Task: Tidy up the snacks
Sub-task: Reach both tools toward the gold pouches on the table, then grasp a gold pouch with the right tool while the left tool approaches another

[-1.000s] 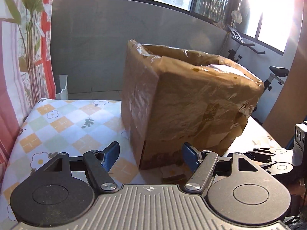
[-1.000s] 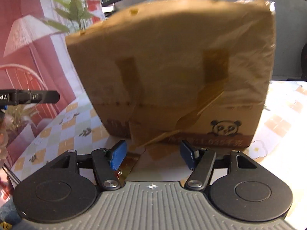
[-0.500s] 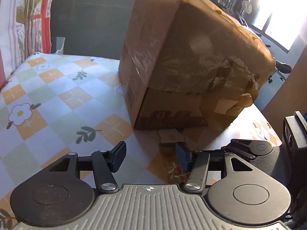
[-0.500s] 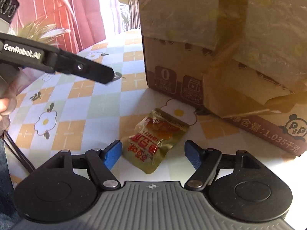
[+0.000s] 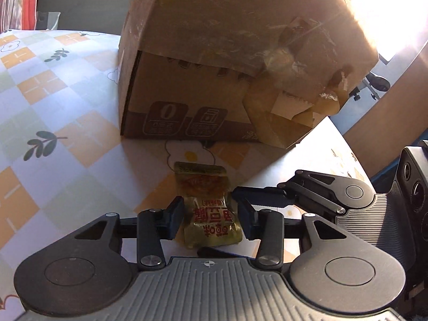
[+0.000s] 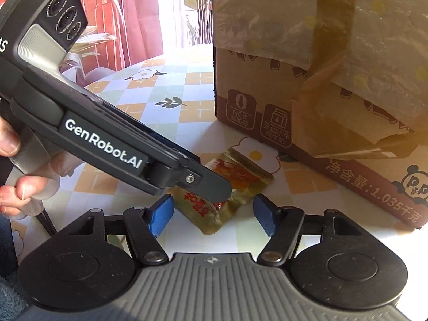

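- One gold foil snack packet with red lettering (image 5: 211, 208) lies flat on the flower-checked bench (image 5: 67, 123), just in front of the taped brown cardboard box (image 5: 240, 53).
- Left tool (image 5: 211, 218) straddles the packet, jaws closing, pads near its sides but not yet pressing.
- Right tool (image 6: 212, 212) sits at the packet's near end, jaws apart and narrowing slightly, nothing clamped.
- Step in hand looks like the left pick-up.
- To do it well: keep the pads low and level on the bench, squeeze across the packet's puffy middle, not the crimped edge.
- Foil is likely slippery; close fully before lifting.
- Keep the right tool clear of the left one's fingers.
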{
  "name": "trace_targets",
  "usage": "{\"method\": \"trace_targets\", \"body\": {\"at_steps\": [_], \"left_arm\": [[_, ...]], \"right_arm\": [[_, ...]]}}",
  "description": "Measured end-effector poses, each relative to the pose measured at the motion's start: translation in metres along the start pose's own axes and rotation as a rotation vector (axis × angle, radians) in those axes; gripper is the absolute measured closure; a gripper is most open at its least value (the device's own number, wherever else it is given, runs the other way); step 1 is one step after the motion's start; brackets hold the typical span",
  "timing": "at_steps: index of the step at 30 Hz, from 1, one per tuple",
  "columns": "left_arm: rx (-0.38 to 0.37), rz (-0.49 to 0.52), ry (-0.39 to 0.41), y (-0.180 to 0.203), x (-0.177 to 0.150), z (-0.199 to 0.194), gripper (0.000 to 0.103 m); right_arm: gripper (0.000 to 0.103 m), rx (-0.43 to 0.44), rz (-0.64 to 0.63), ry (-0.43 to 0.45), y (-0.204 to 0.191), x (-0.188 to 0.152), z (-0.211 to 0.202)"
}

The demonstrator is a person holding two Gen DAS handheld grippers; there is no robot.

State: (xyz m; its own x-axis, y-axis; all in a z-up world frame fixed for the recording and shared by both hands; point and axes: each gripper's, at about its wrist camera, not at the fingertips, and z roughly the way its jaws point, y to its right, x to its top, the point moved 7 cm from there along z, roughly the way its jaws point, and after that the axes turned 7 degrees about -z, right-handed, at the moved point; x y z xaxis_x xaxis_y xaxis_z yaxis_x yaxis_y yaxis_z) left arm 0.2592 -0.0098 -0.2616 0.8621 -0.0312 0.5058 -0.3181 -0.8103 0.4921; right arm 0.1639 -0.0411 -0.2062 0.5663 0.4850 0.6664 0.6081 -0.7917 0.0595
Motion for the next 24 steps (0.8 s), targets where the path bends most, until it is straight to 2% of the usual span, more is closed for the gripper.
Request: {"method": "trace_targets", "body": {"at_steps": [7, 9, 11, 14, 18, 24], "left_arm": [[-0.024, -0.009, 0.009, 0.009, -0.002, 0.004, 0.06], [-0.035, -0.03, 0.015, 0.009, 0.0, 0.003, 0.065], [-0.033, -0.042, 0.018, 0.008, 0.002, 0.002, 0.066], [-0.015, -0.051, 0.025, 0.005, 0.005, 0.002, 0.072], [0.063, -0.066, 0.053, -0.006, 0.009, -0.003, 0.072], [0.062, -0.105, 0.049, -0.015, 0.006, -0.008, 0.072]], "right_arm": [[0.034, 0.0, 0.01, 0.025, 0.0, -0.003, -0.003], [0.035, -0.001, 0.013, 0.03, 0.0, -0.003, -0.004], [0.041, -0.007, 0.022, 0.034, 0.001, -0.004, -0.006], [0.048, -0.011, 0.029, 0.044, 0.004, -0.005, -0.008], [0.051, -0.009, 0.029, 0.057, 0.005, -0.008, -0.011], [0.054, 0.002, 0.056, 0.062, 0.007, -0.009, -0.015]]}}
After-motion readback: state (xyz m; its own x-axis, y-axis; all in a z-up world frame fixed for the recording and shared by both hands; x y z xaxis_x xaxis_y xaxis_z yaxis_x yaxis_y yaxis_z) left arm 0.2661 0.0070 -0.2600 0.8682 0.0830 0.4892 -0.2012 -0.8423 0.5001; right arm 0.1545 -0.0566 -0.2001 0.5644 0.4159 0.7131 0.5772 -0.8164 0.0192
